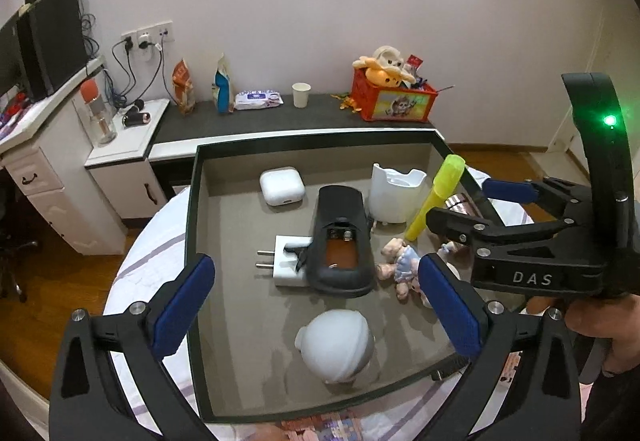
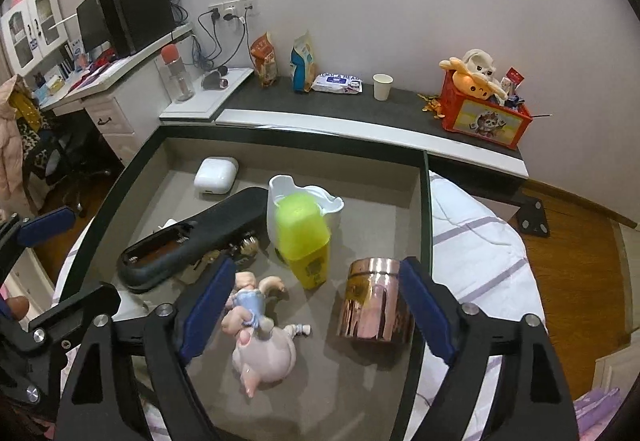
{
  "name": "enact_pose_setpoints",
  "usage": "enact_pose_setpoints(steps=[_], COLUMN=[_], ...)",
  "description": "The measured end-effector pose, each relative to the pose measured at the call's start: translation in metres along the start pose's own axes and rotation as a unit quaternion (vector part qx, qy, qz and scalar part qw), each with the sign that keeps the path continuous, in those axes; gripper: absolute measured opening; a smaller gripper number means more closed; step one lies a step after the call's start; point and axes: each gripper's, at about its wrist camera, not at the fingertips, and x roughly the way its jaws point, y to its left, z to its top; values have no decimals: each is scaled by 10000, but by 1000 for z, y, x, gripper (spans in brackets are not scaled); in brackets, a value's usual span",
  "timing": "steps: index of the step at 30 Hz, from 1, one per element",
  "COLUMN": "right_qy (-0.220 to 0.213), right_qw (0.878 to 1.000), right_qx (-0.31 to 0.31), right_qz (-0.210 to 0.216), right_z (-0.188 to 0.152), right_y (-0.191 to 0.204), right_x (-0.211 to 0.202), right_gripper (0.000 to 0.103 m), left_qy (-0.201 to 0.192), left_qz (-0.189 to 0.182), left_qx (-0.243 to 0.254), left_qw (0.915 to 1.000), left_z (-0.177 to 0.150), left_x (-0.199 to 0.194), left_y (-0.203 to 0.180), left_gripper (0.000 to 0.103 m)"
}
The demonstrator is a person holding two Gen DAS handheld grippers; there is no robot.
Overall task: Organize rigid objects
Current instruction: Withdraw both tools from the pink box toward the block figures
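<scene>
While both hand-held grippers hover open over the tray, nothing is grasped yet.

Left hand-held gripper (image 1: 316, 305) jaws wide, empty, above near side of the shallow dark-rimmed grey tray (image 1: 192, 241) on the bed; right hand-held gripper (image 2: 316, 305) also spread, empty, at tray's right near corner. In tray: white earbud case (image 1: 281, 186) far left, black remote with open battery bay (image 1: 342, 241) lying across white plug adapter (image 1: 286, 261), white round figurine (image 1: 336, 343) near, white scalloped cup (image 1: 394, 197) far, yellow highlighter with green cap (image 2: 304, 241), pink-and-blue doll (image 2: 260, 325), copper metallic cylinder (image 2: 374, 301) right. Step looks like picking a target; copper cylinder sits just inside right jaws' span, so likely shift right, lower, close.
</scene>
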Motion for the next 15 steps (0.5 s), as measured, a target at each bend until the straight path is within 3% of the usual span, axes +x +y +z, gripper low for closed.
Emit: enact_pose_setpoints(steps=[2, 8, 15], right_qy=[-70, -418, -773], right_qw=[10000, 9989, 9958], right_qx=[27, 208, 467], right_qz=[-32, 26, 117], right_z=[-1, -8, -36], right_y=[-1, -4, -8], right_x=[-6, -39, -87], right_gripper=[103, 103, 103], left_qy=[-35, -274, -450], left_qz=[94, 374, 382], left_qx=[-26, -99, -143], left_qw=[9999, 9989, 9982], left_z=[-2, -9, -26], left_x=[-7, -36, -77], left_y=[0, 2, 2], left_gripper=[103, 103, 103])
